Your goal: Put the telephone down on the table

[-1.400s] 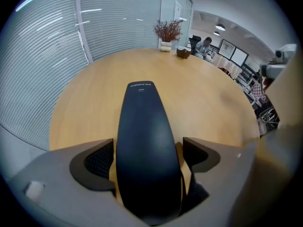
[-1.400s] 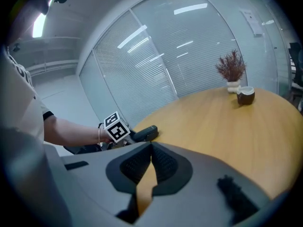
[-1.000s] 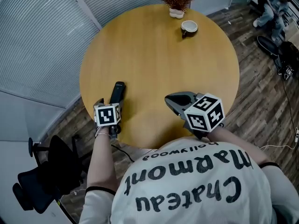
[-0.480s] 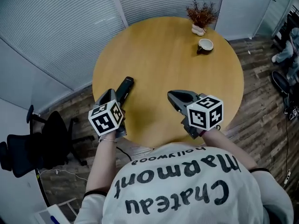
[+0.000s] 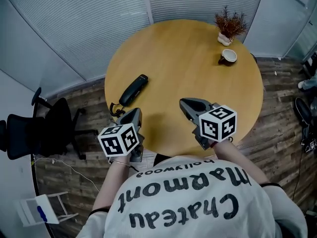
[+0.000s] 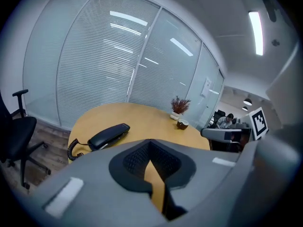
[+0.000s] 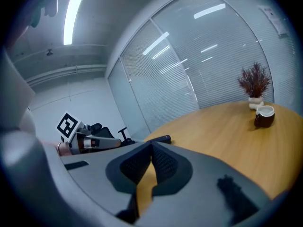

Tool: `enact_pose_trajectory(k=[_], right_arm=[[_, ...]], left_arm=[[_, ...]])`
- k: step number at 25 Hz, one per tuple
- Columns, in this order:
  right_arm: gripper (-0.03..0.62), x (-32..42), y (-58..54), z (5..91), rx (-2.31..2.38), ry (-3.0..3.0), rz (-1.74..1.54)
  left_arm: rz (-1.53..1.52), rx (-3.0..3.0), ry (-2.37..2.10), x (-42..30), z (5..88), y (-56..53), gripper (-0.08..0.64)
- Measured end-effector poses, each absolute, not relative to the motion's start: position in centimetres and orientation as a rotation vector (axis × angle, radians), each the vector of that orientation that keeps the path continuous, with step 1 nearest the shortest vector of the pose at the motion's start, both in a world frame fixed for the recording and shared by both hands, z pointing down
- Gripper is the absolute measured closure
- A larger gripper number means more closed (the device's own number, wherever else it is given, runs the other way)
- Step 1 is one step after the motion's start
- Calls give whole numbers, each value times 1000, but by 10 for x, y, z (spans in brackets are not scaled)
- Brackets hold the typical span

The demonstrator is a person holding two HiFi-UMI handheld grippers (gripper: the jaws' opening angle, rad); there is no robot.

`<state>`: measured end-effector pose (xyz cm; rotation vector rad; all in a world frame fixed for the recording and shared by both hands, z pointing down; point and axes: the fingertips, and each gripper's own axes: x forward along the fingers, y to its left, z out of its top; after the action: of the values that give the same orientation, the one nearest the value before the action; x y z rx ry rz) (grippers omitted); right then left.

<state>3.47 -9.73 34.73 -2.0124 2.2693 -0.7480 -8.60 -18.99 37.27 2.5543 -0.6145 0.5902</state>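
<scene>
Change since a second before: left gripper (image 5: 134, 114) had drawn back from the telephone (image 5: 133, 89) to the near edge of the table (image 5: 183, 58); its jaws, then wide about the handset, were now fully together with nothing between them. The camera had also swung, so the table sat further right in the head view.

Item, 1 person, seen from above: pale shirt (image 5: 198, 202) with dark lettering, read upside down, "Chateau Marmont" and smaller "hollywood".

Item, 2 grippers, each bearing 1 cube with black-and-white square markers. Right gripper (image 5: 185, 103) hung over the near right part of the table, jaws closed, empty.

Item, 1 round wooden table.

Item, 1 black telephone handset, lying flat on the left part of the table, just beyond the left gripper and apart from it; 1 coiled cord (image 5: 116, 109) ran from its near end over the table's edge.

Item, 1 black office chair (image 5: 34, 133) on the wood-pattern floor, left of the table.

Item, 1 dark cup (image 5: 228, 57) with pale inside, far right of the table.

Item, 1 dried reddish plant (image 5: 229, 26) in a white pot, just behind the cup.

Item, glazed walls with slatted blinds (image 5: 89, 24) beyond.
</scene>
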Motion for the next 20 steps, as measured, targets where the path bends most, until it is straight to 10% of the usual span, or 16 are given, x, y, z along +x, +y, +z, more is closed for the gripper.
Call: enact_pose_trajectory(k=[20], right_arm=[[578,51,-65,398,-2014,2290,-928]], left_arm=[[691,2437,-682,-94,418,-161,552]])
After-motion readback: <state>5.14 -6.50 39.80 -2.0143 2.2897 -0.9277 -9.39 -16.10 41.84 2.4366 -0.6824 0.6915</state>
